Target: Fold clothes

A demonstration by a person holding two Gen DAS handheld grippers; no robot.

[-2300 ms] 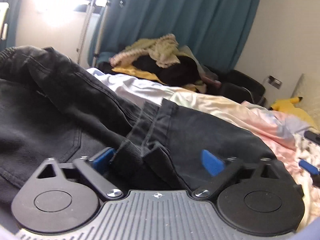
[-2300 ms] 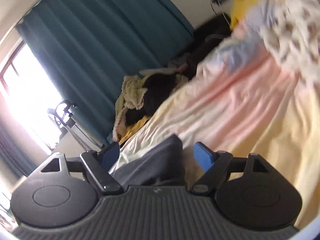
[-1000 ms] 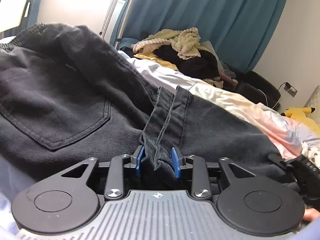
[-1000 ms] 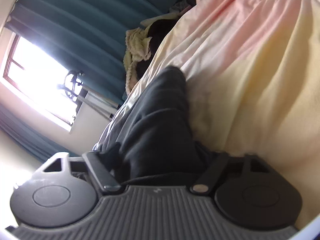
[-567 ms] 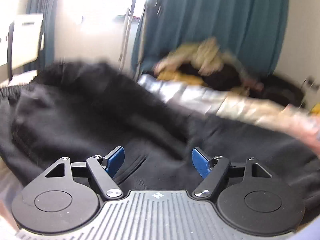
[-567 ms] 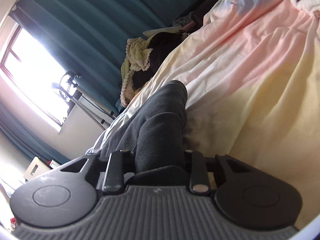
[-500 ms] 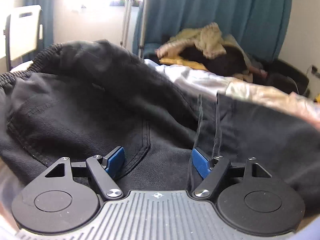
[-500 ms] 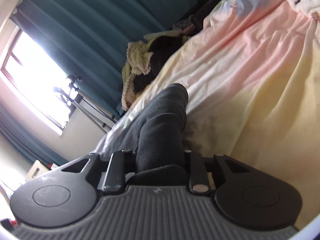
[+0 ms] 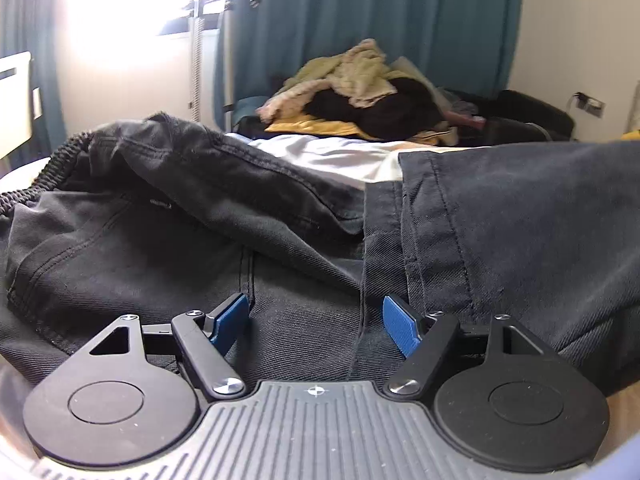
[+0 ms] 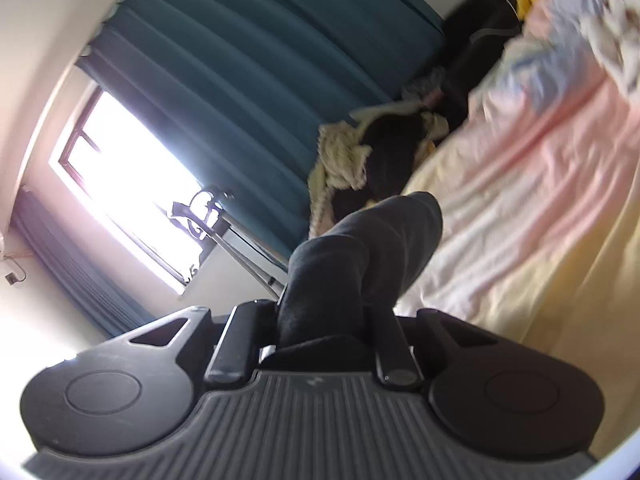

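Observation:
Black trousers [image 9: 160, 248] lie spread on the bed in the left wrist view, elastic waistband at the far left. One leg [image 9: 520, 220] is folded over them on the right, its hem seam running down the middle. My left gripper [image 9: 315, 308] rests low over the trousers, open, its blue pads [image 9: 396, 322] apart with flat cloth beneath and nothing pinched. In the right wrist view a bunched fold of the dark trouser cloth [image 10: 360, 248] sticks up between the jaws. My right gripper [image 10: 320, 312] is closing on that fold, which it holds up off the sheet.
The pastel yellow and pink bedsheet [image 10: 520, 200] stretches off to the right. A pile of other clothes [image 9: 360, 92] lies at the bed's far end before teal curtains [image 9: 360, 8]. A metal stand [image 9: 196, 40] is by the bright window, and a black bag [image 9: 528, 116] at the far right.
My left gripper let go of the hem fold, opened wide and shifted left over the trousers. My right gripper closed on the trouser cloth and rose with it.

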